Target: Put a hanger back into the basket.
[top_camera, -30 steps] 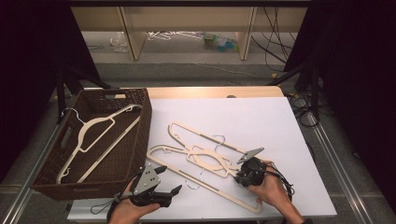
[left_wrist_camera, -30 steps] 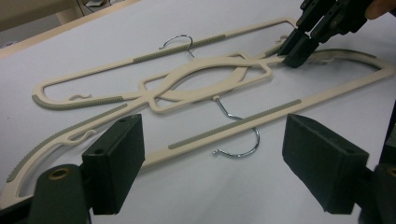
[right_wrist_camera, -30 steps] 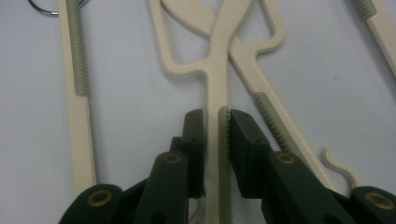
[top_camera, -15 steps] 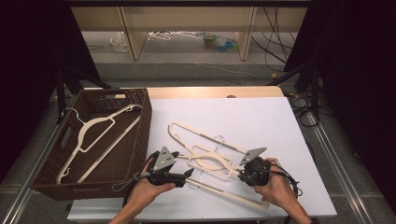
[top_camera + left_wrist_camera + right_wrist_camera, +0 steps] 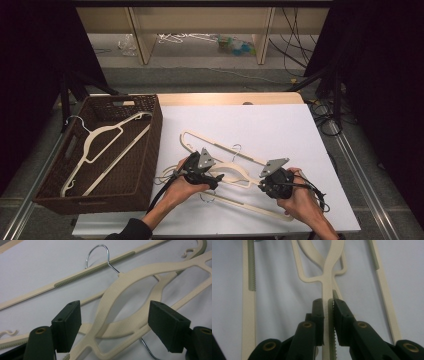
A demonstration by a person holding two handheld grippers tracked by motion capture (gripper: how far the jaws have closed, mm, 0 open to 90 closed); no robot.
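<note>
Cream plastic hangers (image 5: pixel 235 172) lie tangled on the white table sheet (image 5: pixel 280 125), near the front edge, just right of the brown wicker basket (image 5: pixel 145 165), which already holds two like them (image 5: pixel 102 147).

Change since a second ago: the left gripper (image 5: pixel 212 176) has come in from the table's front-left corner and now sits over the pile's left part. The right gripper (image 5: pixel 264 186) has hardly shifted, holding its place at the pile's right.

Reading: one hand anchors, the other arrives to take a second grip. Likely a two-handed lift or untangling before a move to the basket.

Left gripper (image 5: pixel 115 325): jaws spread wide, straddling the curved shoulder of the upper hanger (image 5: pixel 130 297) without touching it. Its wire hook (image 5: pixel 100 255) points away from the camera.

Right gripper (image 5: pixel 328 315): jaws pinching a thin ribbed hanger bar (image 5: pixel 327 290); the pads sit close on both sides of it.

Pose: both forearms enter from the bottom edge. The left hand (image 5: pixel 182 187) angles right and forward, the right hand (image 5: pixel 300 200) angles left, so the two grippers converge toward each other over the pile.
</note>
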